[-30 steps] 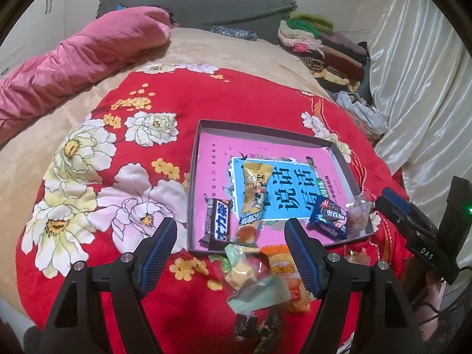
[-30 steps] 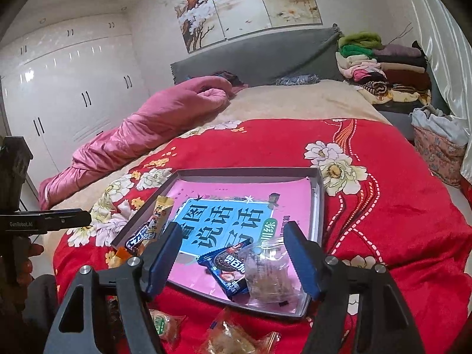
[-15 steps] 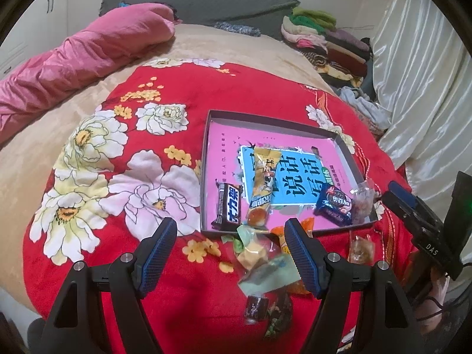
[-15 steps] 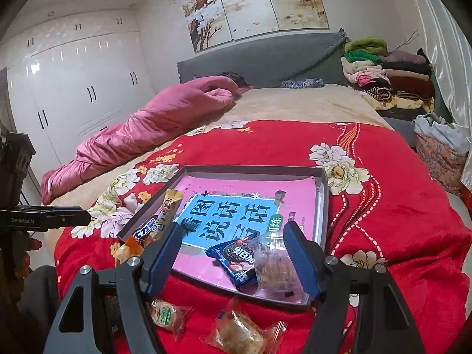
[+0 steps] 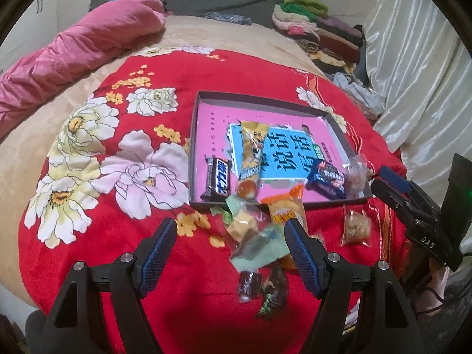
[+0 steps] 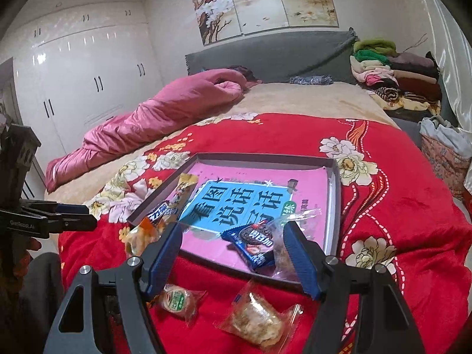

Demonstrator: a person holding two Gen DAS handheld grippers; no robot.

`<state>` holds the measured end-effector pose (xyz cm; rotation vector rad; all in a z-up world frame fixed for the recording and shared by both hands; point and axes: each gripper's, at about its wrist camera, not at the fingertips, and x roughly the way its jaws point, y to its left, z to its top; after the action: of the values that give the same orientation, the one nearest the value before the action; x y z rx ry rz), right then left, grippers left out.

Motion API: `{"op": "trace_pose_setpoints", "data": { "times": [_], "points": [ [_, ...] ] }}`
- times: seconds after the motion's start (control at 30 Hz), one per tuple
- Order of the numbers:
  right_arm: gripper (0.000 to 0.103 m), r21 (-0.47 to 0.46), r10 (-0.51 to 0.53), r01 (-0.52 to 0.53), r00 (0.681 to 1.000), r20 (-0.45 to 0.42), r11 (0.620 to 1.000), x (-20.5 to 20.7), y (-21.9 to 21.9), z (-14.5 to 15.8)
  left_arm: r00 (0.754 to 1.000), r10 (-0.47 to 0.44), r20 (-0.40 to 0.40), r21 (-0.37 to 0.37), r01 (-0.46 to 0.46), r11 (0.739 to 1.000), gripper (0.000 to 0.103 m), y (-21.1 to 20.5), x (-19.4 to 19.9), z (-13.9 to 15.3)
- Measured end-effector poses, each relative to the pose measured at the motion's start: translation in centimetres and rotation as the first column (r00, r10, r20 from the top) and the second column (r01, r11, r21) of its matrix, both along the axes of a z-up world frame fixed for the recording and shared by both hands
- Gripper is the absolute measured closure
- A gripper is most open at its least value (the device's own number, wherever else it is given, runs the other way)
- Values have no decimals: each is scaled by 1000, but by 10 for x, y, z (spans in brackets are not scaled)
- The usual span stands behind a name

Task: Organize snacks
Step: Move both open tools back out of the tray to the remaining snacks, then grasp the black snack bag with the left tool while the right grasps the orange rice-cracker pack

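Note:
A shallow grey tray (image 5: pixel 193 135) with a pink and blue lining lies on the red flowered blanket; it also shows in the right wrist view (image 6: pixel 334 206). In it lie a dark chocolate bar (image 5: pixel 219 179), a long yellow snack pack (image 5: pixel 251 159), a blue cookie pack (image 5: pixel 326 178) and a clear bag (image 5: pixel 355 174). Loose snacks lie in front of the tray: an orange pack (image 5: pixel 287 209), a green wrapper (image 5: pixel 259 247), small dark candies (image 5: pixel 249 286) and a clear cracker bag (image 5: pixel 355 227). My left gripper (image 5: pixel 230 247) is open above the loose pile. My right gripper (image 6: pixel 236 252) is open over the tray's near edge.
A pink quilt (image 5: pixel 73 47) lies at the bed's left. Folded clothes (image 5: pixel 321 35) are stacked at the back right beside white curtains (image 5: pixel 413 73). White wardrobes (image 6: pixel 88 73) line the left wall. Two wrapped pastries (image 6: pixel 177 298) (image 6: pixel 259 318) lie below the right gripper.
Both grippers have drawn back and up from the tray, so more loose snacks show in front of it. Both stay open and empty.

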<state>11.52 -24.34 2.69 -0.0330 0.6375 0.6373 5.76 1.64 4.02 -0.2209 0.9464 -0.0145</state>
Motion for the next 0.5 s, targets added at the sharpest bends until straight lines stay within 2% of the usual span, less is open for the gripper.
{"op": "trace_pose_setpoints", "data": {
  "times": [0.5],
  "points": [
    [32, -9, 63, -63, 997, -37, 998, -15, 20, -8, 999, -26, -34, -5, 26, 1000, 26, -7, -8, -11]
  ]
}}
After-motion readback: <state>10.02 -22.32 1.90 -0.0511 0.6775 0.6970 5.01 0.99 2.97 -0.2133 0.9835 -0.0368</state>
